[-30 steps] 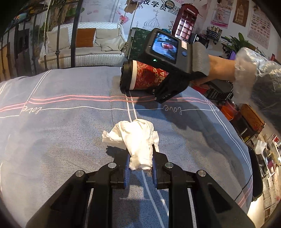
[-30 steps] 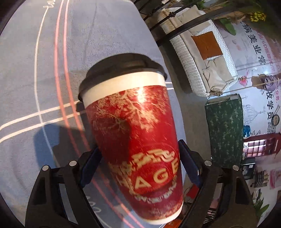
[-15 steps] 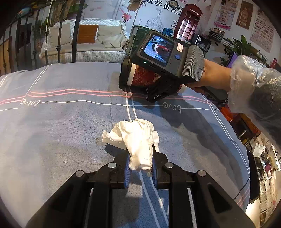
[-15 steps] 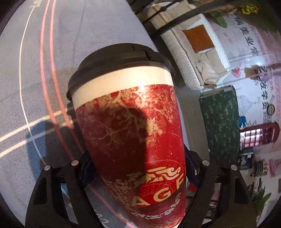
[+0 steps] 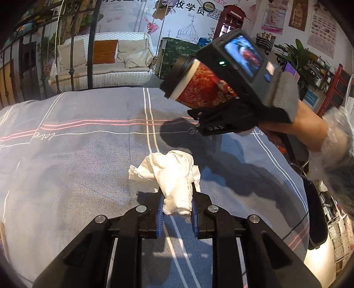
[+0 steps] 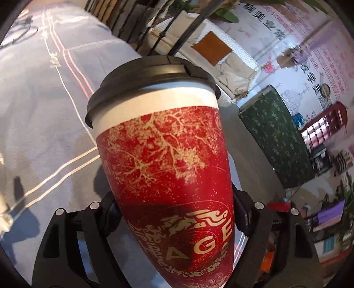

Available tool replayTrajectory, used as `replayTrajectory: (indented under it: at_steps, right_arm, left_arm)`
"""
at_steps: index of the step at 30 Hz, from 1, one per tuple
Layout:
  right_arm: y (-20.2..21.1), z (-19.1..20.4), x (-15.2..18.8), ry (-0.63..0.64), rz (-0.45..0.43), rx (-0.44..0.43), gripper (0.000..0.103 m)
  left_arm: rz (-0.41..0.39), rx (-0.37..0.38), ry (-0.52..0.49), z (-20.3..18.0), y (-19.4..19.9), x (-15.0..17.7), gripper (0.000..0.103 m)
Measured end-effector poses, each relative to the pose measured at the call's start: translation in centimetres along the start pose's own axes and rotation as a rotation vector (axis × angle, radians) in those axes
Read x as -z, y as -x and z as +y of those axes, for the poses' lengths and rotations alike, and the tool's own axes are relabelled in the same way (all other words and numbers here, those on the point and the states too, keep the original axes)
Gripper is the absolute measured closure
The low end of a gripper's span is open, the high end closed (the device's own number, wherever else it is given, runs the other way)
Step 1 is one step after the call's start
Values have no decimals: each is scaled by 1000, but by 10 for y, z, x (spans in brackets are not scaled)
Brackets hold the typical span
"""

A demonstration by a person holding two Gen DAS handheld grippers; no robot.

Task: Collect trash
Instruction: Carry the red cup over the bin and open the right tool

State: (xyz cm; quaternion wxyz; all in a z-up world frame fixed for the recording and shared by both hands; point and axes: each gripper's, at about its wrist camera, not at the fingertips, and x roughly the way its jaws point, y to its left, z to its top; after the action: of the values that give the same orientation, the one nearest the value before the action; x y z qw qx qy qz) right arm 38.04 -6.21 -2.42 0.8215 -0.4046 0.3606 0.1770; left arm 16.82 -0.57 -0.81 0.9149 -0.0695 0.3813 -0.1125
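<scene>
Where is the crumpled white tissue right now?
In the left wrist view, the crumpled white tissue sits low at centre, clamped in the left tongs just above the grey striped bedspread.

- Bedspread [image 5: 77,159]: grey-blue cloth with white and pink crossing stripes and a small cursive word stitched in white.
- Wicker sofa [image 5: 104,73]: white, beyond the bedspread's far edge; carries an orange cushion [image 5: 104,52] between cream cushions.
- Iron railing [image 5: 93,44]: dark upright bars in front of the sofa.
- Green patterned box [image 6: 276,137]: just right of the sofa, on the floor.
- Red telephone-booth cabinet [image 5: 231,18]: against the far wall.
- Wall posters [image 5: 272,17]: pink and white, printed with text.
- Potted plant [image 5: 294,53]: at right, by shelving.
</scene>
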Motion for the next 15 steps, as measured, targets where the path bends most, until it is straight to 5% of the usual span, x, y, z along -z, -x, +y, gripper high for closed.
replayTrajectory:
  at_steps: [15]
  right_arm:
    - [99, -12, 112, -345, -46, 8, 23]
  left_arm:
    - [-7, 56, -89, -50, 23, 20, 84]
